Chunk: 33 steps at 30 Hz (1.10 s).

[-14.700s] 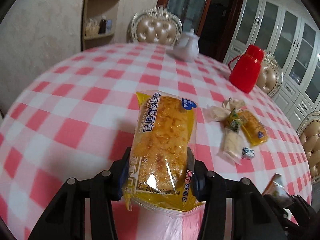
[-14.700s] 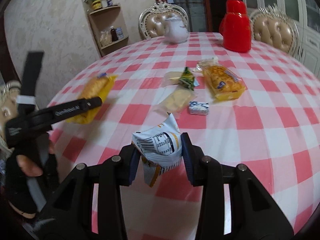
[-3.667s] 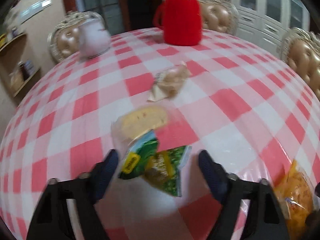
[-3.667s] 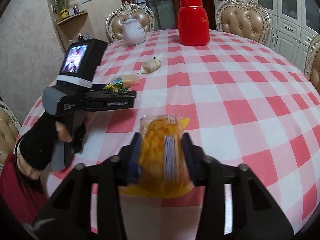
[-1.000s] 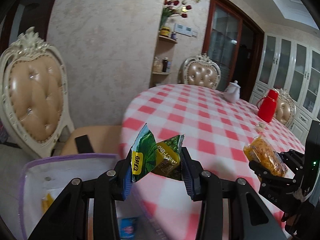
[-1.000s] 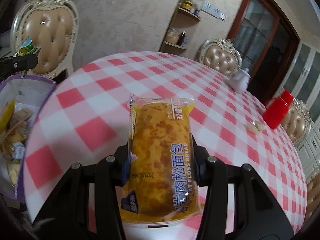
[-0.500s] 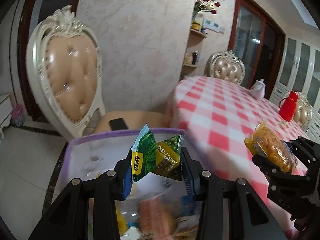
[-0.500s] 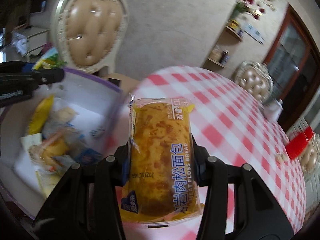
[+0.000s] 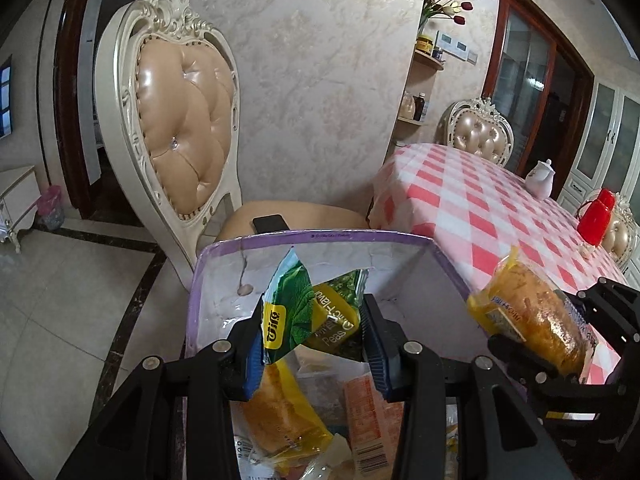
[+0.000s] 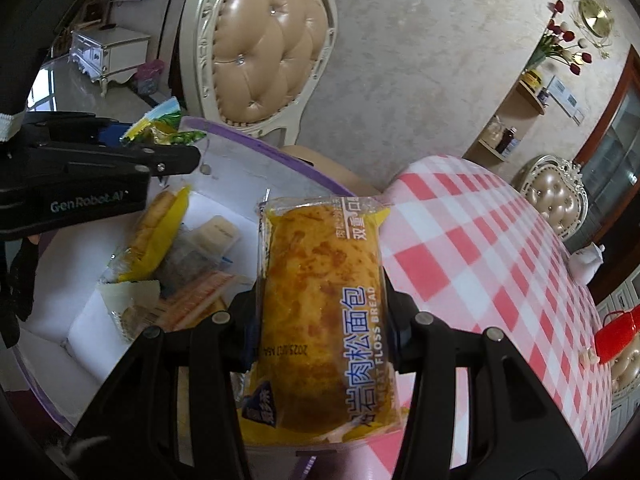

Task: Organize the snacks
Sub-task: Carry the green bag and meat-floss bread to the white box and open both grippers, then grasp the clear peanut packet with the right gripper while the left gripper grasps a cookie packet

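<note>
Over the white storage bin (image 9: 404, 280) with the purple rim, your left gripper (image 9: 312, 328) holds the green peas packet (image 9: 308, 312) pinched narrow between its jaws, and your right gripper (image 10: 324, 320) clamps the meat floss bread (image 10: 320, 300) across its middle, near the bin's edge by the checked bench (image 10: 500, 248). Other snacks already lie in the bin, among them a yellow-wrapped bread (image 10: 160, 236) and an orange packet (image 9: 368, 412).

The main risk sits with your right hand: the bread hangs close to the bin wall on the bench side, so a release there could land it on the rim or let it slide out onto the floor. The light, crumpled peas packet may cling to a pad or flutter sideways. The two grippers are also near each other and could knock together if both go down at once.

Both grippers point forward and downward; the left is over the bin's middle, the right beside it, toward the bench.
</note>
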Tool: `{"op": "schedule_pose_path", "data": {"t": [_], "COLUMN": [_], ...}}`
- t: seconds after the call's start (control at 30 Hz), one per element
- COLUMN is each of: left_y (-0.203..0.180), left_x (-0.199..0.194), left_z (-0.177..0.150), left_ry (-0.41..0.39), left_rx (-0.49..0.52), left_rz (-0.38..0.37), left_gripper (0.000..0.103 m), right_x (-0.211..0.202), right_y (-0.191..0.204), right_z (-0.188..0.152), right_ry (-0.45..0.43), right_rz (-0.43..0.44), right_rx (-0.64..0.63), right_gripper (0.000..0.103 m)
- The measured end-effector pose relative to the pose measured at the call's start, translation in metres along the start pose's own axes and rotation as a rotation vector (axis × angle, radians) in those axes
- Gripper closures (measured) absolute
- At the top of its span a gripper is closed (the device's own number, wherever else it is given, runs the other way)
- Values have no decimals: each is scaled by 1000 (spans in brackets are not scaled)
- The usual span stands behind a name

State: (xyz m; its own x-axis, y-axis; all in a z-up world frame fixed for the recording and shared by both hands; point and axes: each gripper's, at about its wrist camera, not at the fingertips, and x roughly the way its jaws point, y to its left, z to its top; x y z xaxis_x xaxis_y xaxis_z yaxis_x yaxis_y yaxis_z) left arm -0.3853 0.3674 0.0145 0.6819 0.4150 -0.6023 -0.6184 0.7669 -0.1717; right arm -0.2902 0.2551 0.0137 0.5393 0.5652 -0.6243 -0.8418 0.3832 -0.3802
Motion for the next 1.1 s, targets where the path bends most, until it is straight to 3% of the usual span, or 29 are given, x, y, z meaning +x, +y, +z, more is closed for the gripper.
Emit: {"op": "schedule_pose_path", "data": {"t": [0.2, 0.3, 0.37, 0.43, 0.63, 0.83, 1.1], "left_y": [5, 4, 1, -3, -33, -113, -284], "left_x": [-1, -1, -4, -8, -13, 1, 42], "left_z": [0, 1, 2, 4, 14, 29, 30], "left_ry": [3, 0, -13, -27, -40, -32, 35], "left_rx": [-8, 0, 6, 4, 48, 138, 331], "left_rz": [16, 51, 82, 94, 103, 52, -136], "left_gripper": [59, 51, 35, 28, 24, 20, 20], "right_x": [4, 4, 1, -2, -13, -28, -50], "right_y": [12, 14, 11, 9, -13, -74, -206], "right_z": [4, 6, 6, 6, -3, -35, -112], "right_ry": [0, -6, -22, -36, -52, -48, 28], "right_rz": [29, 63, 68, 67, 58, -20, -201], "right_rx": [-11, -3, 15, 25, 59, 131, 309], "right_gripper": [52, 47, 37, 32, 30, 27, 18]}}
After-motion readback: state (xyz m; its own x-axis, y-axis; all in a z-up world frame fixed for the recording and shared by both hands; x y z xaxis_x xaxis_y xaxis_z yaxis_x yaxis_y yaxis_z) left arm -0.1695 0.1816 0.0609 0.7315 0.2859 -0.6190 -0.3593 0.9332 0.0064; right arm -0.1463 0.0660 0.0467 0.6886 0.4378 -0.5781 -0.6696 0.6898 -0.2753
